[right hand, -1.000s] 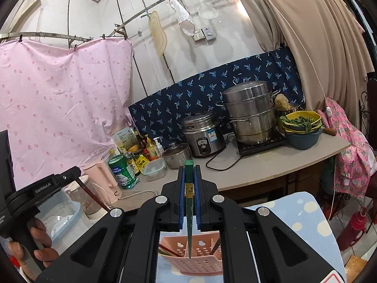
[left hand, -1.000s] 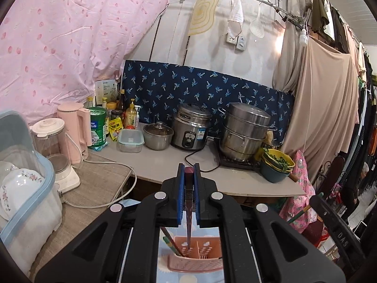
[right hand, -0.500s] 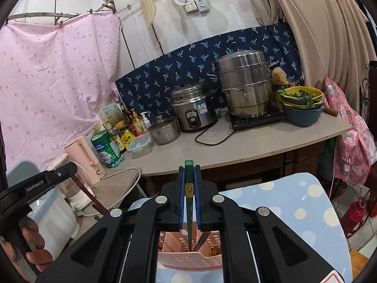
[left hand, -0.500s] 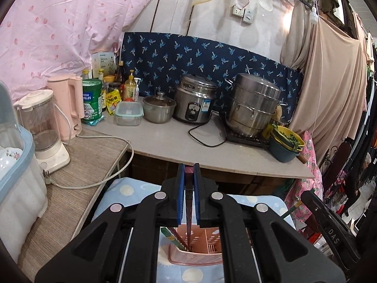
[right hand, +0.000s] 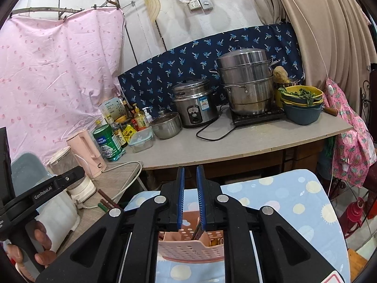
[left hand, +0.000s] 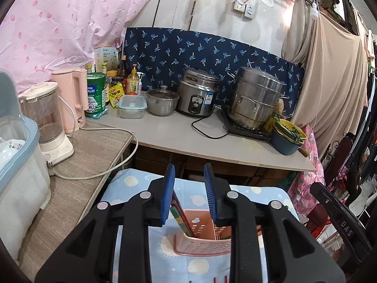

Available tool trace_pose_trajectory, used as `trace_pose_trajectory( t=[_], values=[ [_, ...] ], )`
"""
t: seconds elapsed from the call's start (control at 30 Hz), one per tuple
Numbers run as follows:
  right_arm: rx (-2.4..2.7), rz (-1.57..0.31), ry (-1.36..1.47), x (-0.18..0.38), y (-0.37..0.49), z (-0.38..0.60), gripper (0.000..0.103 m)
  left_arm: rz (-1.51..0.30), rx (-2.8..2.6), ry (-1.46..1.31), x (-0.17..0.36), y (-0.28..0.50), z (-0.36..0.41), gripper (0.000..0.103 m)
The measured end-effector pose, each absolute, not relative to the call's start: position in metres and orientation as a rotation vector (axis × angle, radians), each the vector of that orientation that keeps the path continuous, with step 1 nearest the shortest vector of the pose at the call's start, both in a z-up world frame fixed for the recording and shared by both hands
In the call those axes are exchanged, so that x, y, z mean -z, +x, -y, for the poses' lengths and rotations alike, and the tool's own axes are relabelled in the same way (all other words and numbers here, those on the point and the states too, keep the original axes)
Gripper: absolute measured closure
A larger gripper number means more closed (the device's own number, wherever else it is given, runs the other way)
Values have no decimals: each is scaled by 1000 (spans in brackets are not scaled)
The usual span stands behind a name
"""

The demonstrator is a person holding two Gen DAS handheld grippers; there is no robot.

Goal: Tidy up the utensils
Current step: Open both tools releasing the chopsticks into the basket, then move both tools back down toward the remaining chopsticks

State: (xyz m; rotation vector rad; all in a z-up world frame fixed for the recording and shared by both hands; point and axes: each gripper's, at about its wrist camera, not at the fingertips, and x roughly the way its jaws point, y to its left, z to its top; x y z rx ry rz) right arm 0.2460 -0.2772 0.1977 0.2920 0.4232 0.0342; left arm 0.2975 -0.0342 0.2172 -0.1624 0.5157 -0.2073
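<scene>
The left tool (left hand: 188,192) is held just above the pink utensil basket (left hand: 202,243), jaws just opened and released, with the chopsticks (left hand: 180,214) leaning inside the basket's left part. The right tool (right hand: 189,198), also just parted, is empty above the same basket on the blue-clothed bench (right hand: 289,202).
</scene>
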Motion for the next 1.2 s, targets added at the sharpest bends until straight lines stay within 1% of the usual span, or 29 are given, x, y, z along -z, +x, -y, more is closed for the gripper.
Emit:
trace_pose_trajectory(
  t=[0.13, 0.6, 1.0, 1.2],
  values=[
    [-33, -427, 285, -193, 229, 274, 82, -522, 199, -141, -213, 285, 32, 78],
    [-6, -492, 204, -150, 151, 262, 82, -576, 213, -84, -172, 225, 28, 78],
    [3, -570, 207, -108, 91, 256, 81, -650, 219, -42, -124, 167, 27, 78],
    [40, -620, 162, -81, 67, 249, 81, -696, 202, -23, -94, 143, 25, 78]
  ],
)
